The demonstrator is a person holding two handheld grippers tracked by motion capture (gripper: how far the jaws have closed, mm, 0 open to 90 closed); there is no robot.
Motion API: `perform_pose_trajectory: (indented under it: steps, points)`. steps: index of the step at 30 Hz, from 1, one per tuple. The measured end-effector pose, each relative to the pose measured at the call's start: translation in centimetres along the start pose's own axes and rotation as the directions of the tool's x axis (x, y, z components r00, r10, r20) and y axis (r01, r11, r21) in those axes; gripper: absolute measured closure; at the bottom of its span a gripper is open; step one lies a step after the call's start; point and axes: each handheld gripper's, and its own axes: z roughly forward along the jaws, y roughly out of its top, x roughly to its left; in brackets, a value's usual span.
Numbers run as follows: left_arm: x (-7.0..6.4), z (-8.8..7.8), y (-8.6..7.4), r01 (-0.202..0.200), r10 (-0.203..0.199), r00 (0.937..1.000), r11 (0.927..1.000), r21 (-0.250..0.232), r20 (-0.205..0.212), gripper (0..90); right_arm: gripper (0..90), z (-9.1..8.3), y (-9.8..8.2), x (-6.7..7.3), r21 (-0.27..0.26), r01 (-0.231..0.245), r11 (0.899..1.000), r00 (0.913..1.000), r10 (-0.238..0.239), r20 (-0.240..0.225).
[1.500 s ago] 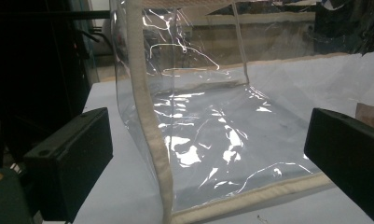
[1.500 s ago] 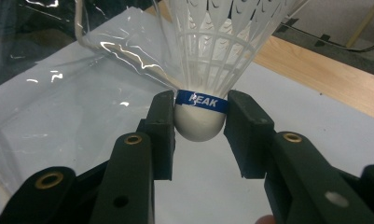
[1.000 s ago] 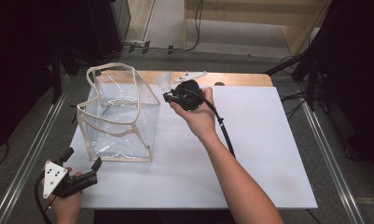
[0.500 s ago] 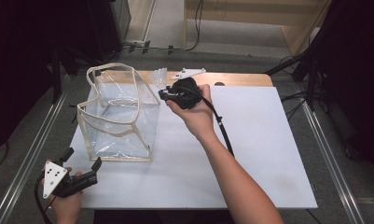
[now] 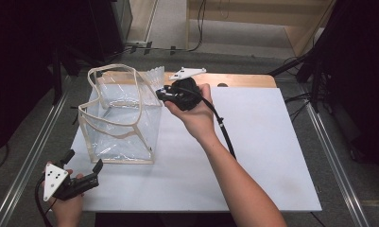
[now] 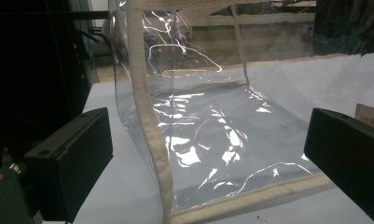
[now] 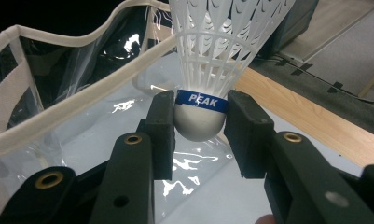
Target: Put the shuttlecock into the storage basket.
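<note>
A clear plastic bag (image 5: 118, 118) with beige trim and handles stands open on the left of the white table top. My right gripper (image 5: 161, 94) hovers at the bag's upper right rim, shut on a white shuttlecock (image 5: 155, 76). In the right gripper view the pads of the right gripper (image 7: 198, 126) squeeze the white cork of the shuttlecock (image 7: 212, 51) just under its blue band, skirt pointing away, with the bag (image 7: 82, 112) below and beyond it. My left gripper (image 5: 84, 161) rests open near the table's front left corner. The left gripper (image 6: 210, 135) faces the bag's near corner (image 6: 152, 140), nothing between its jaws.
The white table top (image 5: 272, 156) lies bare to the right of the bag and in front of it. A wooden strip (image 5: 244, 79) runs along its far edge. Metal floor rails (image 5: 333, 151) flank the table. The right gripper's cable (image 5: 225, 132) trails over the forearm.
The right gripper has carried the shuttlecock left and a little upward, from beside the bag to its upper right rim. The left gripper has stayed put.
</note>
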Motion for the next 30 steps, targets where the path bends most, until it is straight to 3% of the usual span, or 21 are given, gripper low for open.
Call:
perform_pose_trajectory:
  steps: [30]
  points:
    - [0.0, 0.0, 0.0, 0.004, -0.004, 1.0, 1.0, -0.002, 0.001, 1.6, 61.7, -1.0, 1.4, 2.8, -0.05, 0.052, 0.997, 0.9968, -0.055, -0.059]
